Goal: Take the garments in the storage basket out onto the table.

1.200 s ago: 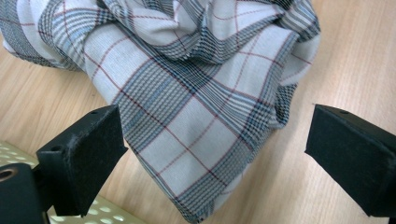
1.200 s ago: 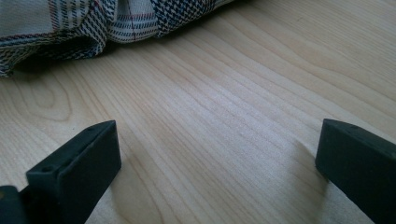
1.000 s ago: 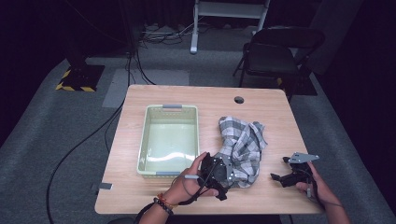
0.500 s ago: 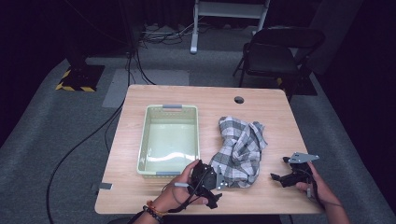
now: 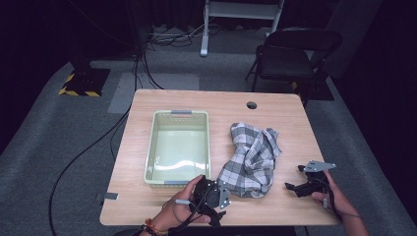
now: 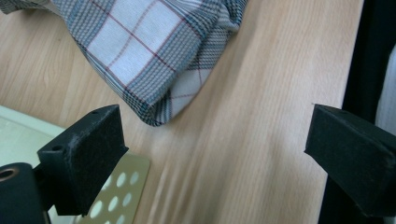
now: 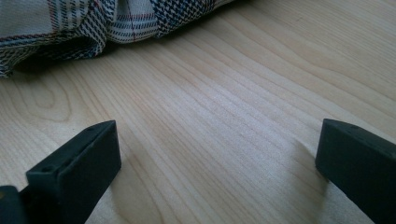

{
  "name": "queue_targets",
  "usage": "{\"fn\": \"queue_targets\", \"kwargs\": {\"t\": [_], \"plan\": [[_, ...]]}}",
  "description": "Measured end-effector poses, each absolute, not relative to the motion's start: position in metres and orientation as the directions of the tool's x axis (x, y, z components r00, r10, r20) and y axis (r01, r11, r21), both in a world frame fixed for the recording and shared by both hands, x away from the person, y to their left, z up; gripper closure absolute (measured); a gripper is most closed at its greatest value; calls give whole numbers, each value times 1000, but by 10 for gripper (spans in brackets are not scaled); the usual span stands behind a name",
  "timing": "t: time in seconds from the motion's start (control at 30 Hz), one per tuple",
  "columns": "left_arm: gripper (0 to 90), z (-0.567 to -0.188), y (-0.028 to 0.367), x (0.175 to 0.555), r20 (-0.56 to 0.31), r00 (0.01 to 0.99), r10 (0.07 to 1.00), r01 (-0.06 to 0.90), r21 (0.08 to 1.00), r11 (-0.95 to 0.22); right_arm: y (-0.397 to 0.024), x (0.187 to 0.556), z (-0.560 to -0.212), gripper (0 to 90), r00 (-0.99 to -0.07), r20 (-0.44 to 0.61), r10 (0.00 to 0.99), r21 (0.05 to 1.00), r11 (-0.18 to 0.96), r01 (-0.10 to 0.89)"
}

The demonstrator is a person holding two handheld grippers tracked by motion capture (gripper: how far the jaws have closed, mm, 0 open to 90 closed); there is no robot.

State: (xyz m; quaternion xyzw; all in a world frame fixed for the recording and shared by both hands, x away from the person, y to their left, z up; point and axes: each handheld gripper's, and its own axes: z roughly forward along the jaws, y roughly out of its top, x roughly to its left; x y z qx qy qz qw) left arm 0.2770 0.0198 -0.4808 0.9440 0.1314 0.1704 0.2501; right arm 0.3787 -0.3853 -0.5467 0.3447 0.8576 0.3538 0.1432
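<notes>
In the high view the cloth (image 5: 252, 160), a crumpled grey plaid piece, lies right of centre on the table (image 5: 221, 105), with the pale green bin (image 5: 178, 147) just to its left. The left gripper (image 5: 212, 196) sits low in the frame, at the bin's near right corner and beside the cloth's lower left edge. The right gripper (image 5: 299, 184) rests in the lower right, near the cloth but apart from it. In the left gripper view the jaws stand wide apart with nothing between them; a cloth corner (image 6: 159, 56) hangs in the upper middle, just beyond the jaws, and the bin's perforated rim (image 6: 116, 186) shows at lower left. In the right gripper view the jaws are also spread over bare wood, with the cloth (image 7: 93, 23) along the top left.
</notes>
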Motion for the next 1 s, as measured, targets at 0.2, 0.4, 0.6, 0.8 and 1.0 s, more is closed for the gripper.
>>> {"fn": "queue_targets", "kwargs": {"t": [0.2, 0.4, 0.6, 0.8, 1.0], "plan": [[45, -488, 32, 270, 250, 907, 339, 177, 503, -846, -385, 379, -547, 0, -721, -2, 693, 706, 512, 490], [46, -494, 46, 267, 227, 903, 364, 213, 499, -840, -385, 379, -547, 0, -721, -2, 693, 705, 512, 490], [50, -498, 64, 266, 210, 888, 410, 262, 503, -824, -385, 379, -547, 0, -721, -2, 693, 706, 512, 490], [52, -501, 81, 267, 191, 867, 459, 312, 509, -802, -385, 379, -547, 0, -721, -2, 693, 706, 512, 490], [54, -506, 92, 267, 174, 854, 490, 345, 514, -785, -385, 379, -547, 0, -721, -2, 693, 706, 512, 490]]}}
